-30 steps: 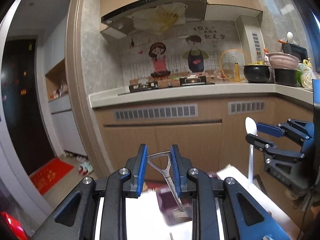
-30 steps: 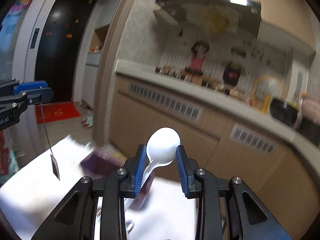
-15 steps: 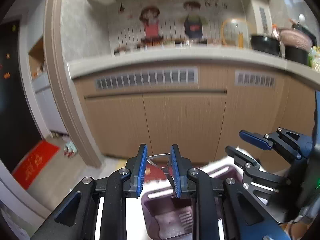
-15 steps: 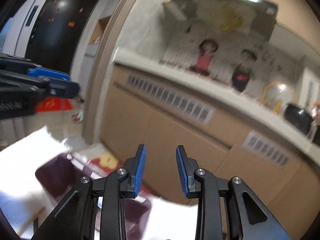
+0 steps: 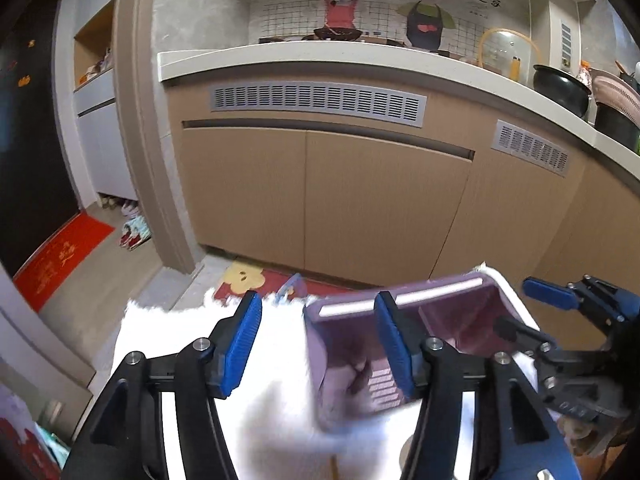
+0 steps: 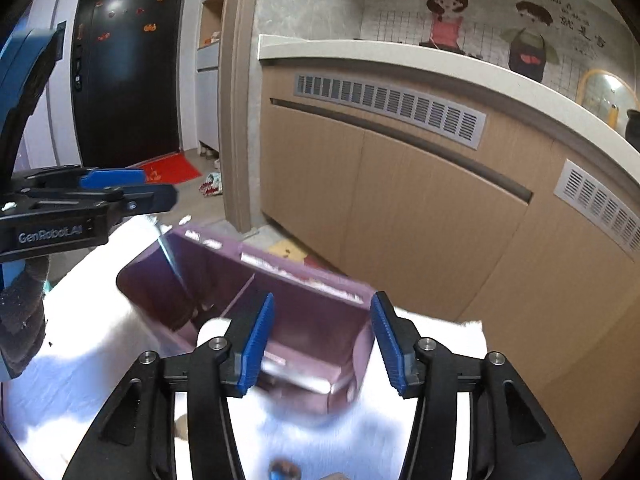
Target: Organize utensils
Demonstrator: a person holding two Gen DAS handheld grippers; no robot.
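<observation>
A purple two-compartment utensil box (image 5: 448, 300) stands on a white cloth-covered table (image 5: 276, 412); it also shows in the right wrist view (image 6: 320, 320). My left gripper (image 5: 320, 340) is open and empty above the box's left end. My right gripper (image 6: 322, 344) is open and empty above the box's near side. A metal utensil (image 6: 172, 260) leans inside the left compartment. A white spoon bowl (image 6: 214, 328) shows by the right gripper's left finger. The box contents are blurred in the left wrist view.
Wooden kitchen cabinets (image 5: 380, 200) and a white counter (image 5: 320, 58) stand just behind the table. A door frame (image 5: 140, 120) and a red floor mat (image 5: 60, 252) lie to the left. Small blurred items (image 6: 284, 470) lie on the cloth near the front edge.
Both grippers tilted down toward the box and opened wide. The metal utensil left the left gripper and the white spoon left the right gripper; both now sit at the box.
</observation>
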